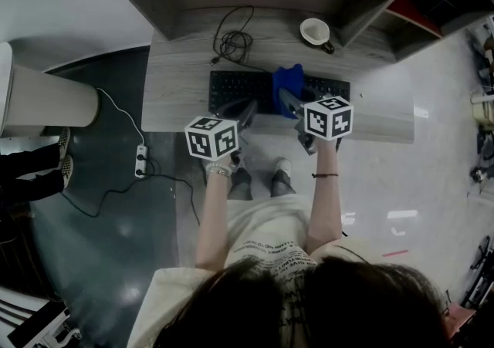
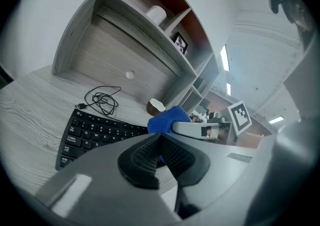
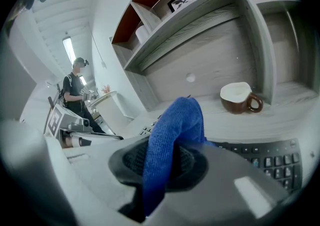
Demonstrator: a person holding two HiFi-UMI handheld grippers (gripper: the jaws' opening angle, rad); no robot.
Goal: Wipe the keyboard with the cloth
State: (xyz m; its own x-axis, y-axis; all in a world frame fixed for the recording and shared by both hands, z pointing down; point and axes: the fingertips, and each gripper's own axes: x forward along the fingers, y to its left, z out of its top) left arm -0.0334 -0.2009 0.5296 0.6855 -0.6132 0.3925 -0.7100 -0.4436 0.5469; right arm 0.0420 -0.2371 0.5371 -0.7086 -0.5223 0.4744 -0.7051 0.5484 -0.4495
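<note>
1. Dark hair [image 1: 309, 308] fills the bottom of the head view. The pale shirt [image 1: 270, 250] beneath it carries lines of black print that are too small for me to read.
2. Both grippers' cubes show black-and-white square markers and no words. The keyboard [image 1: 235, 92] has white key legends, which I cannot read with confidence even in the left gripper view.
3. Behind the keyboard's right half stands a mug [image 1: 315, 32], brown outside and pale inside. I cannot tell whether anything is in it.
4. The black keyboard lies flat on the grey desk [image 1: 177, 84], with its long axis running left to right along the desk's front edge. Behind its left end sits a coiled black cable [image 1: 231, 42].
5. I see the right gripper [image 1: 284, 96] clamped on the blue cloth [image 1: 288, 80]. The cloth bunches up over the keyboard, right of its middle. In the right gripper view the cloth runs down between the two pads.
6. The left gripper [image 1: 248, 107] hangs over the keyboard's middle, just left of the cloth. Its jaws are pressed together with nothing between them. I cannot tell whether it touches the keys.
</note>
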